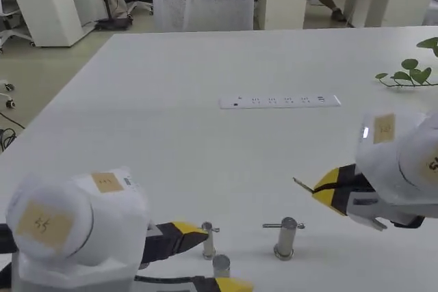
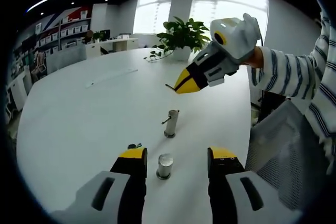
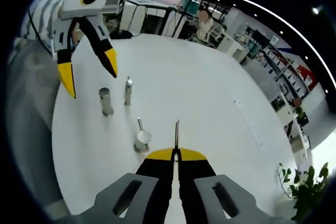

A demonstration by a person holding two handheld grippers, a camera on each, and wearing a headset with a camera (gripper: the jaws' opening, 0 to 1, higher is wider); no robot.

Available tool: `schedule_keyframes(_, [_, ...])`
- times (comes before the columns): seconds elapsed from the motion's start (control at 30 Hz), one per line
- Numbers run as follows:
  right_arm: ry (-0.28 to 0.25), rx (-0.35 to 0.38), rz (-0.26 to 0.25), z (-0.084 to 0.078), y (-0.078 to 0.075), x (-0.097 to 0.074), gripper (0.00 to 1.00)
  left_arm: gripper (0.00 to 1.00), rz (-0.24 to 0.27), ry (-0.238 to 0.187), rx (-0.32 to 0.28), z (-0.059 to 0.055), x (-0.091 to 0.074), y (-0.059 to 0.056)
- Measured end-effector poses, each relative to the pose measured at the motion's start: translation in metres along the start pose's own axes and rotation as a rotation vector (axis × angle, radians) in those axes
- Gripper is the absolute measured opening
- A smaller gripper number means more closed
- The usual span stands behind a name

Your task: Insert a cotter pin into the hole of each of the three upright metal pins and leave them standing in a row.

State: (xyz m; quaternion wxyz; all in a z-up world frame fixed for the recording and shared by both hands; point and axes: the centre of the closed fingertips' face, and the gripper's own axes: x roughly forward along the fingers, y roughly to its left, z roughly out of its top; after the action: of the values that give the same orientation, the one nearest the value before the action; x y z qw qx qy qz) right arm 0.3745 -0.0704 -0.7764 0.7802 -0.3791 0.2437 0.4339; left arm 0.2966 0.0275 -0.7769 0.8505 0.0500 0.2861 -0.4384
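Table point(image 1: 171, 114): white and wide, with a white power strip point(image 1: 280, 101) lying flat across its middle.

Left gripper point(image 2: 178, 157): on the person's side of the power strip and to its left. The jaws are spread wide, one on each side of the bare pin, with a gap showing on both sides.

Bare pin point(image 2: 165, 165): a short upright metal post with a flat top and nothing through it. It is the pin farthest from the power strip.

Slim pin point(image 1: 209, 239): upright, just beside the bare pin and a little closer to the power strip. Something small juts from its top, too small to make out clearly.

Lone pin point(image 1: 286, 236): upright, straight out from the middle of the power strip toward the person, apart from the other two. A fitted cotter pin point(image 1: 274, 225) runs level through its top.

Right gripper point(image 3: 177, 153): held above the table to the right of the lone pin, nearer the person than the power strip. The jaws are pressed together, pinching a loose cotter pin point(image 3: 177, 129) that pokes straight out beyond the tips.

Plant point(image 1: 410, 73): green leaves at the table edge, right of the power strip.
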Motion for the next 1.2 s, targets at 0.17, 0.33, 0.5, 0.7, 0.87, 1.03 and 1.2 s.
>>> schedule_keyframes(0.17, [-0.017,-0.016,0.0,0.008,0.011,-0.008,0.02,0.39,-0.008,-0.006,-0.053,0.007,0.006,0.0])
schedule_keyframes(0.33, [-0.021,-0.054,-0.004,0.015,0.018,-0.013,0.02,0.34,-0.028,-0.014,-0.089,0.014,0.01,-0.003])
schedule_keyframes(0.5, [-0.017,-0.08,-0.013,0.017,0.026,-0.018,0.02,0.31,-0.048,-0.022,-0.13,0.021,0.014,-0.006])
schedule_keyframes(0.7, [-0.021,-0.108,-0.019,0.022,0.035,-0.022,0.02,0.21,-0.077,-0.045,-0.168,0.031,0.018,-0.011])
schedule_keyframes(0.87, [-0.026,-0.115,-0.02,0.025,0.042,-0.026,0.02,0.18,-0.105,-0.051,-0.214,0.037,0.023,-0.016])
schedule_keyframes(1.03, [-0.041,-0.116,-0.019,0.032,0.049,-0.029,0.02,0.12,-0.13,-0.058,-0.253,0.042,0.025,-0.02])
schedule_keyframes(1.2, [-0.047,-0.125,-0.02,0.036,0.055,-0.03,0.02,0.11,-0.153,-0.06,-0.289,0.046,0.027,-0.025])
